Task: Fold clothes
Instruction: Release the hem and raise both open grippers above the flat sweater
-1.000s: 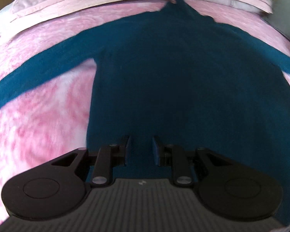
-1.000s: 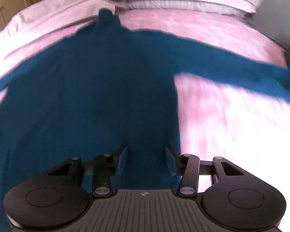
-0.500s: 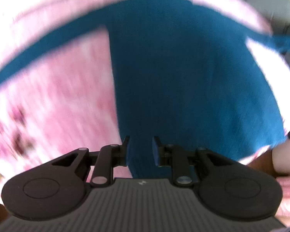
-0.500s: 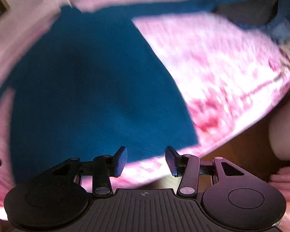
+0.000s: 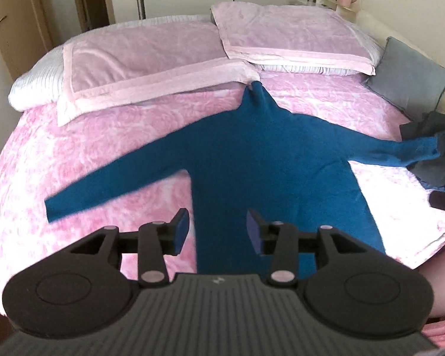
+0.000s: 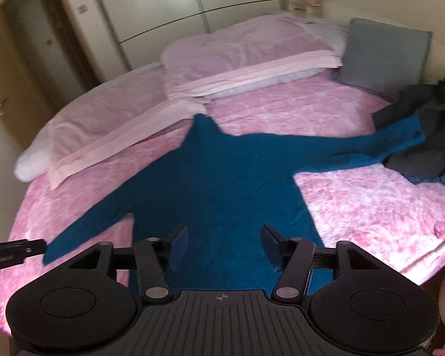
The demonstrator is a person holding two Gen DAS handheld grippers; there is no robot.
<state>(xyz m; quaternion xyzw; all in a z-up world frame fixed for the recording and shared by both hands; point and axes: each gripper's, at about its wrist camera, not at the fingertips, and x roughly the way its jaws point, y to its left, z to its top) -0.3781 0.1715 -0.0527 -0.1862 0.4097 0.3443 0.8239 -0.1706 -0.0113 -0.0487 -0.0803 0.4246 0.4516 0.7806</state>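
A teal long-sleeved turtleneck sweater lies flat on the pink bed cover, neck toward the pillows, both sleeves spread out. It also shows in the right wrist view. Its right cuff rests against a dark pile of clothes. My left gripper is open and empty, held above the sweater's hem at its left side. My right gripper is open and empty, above the hem near the bed's foot. Neither touches the sweater.
Two pink pillows lie at the head of the bed, and a grey cushion at the far right. The dark clothes pile also shows in the right wrist view. White wardrobe doors stand behind the bed.
Both grippers pulled back and up from close over the sweater, so the whole bed is now in view. Both sets of jaws have opened wider. The sweater lies as before.
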